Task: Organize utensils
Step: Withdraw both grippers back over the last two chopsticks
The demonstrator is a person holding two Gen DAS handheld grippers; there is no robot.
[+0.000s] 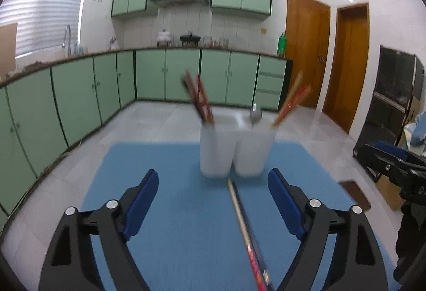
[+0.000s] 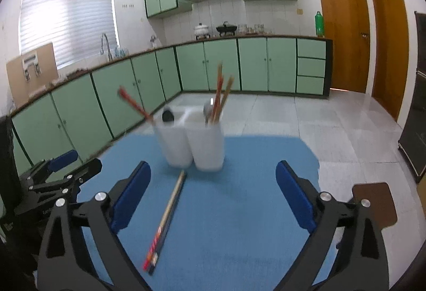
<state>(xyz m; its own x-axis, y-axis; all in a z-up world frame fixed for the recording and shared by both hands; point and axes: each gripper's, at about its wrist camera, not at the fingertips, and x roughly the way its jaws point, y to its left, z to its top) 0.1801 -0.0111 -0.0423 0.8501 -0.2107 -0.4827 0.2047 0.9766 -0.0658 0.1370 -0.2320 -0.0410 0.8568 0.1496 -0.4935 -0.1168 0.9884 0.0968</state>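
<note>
A white two-compartment utensil holder stands on the blue mat. Both compartments hold chopsticks; a metal spoon stands in one. In the right wrist view a dark spoon stands in the other. A pair of chopsticks lies flat on the mat in front of the holder. My left gripper is open and empty, hovering over the lying chopsticks. My right gripper is open and empty, with the chopsticks near its left finger.
The mat covers a table above a tiled floor. Green cabinets and a counter run along the back and left. Wooden doors stand at the right. A brown stool sits right of the table. Each gripper shows in the other's view.
</note>
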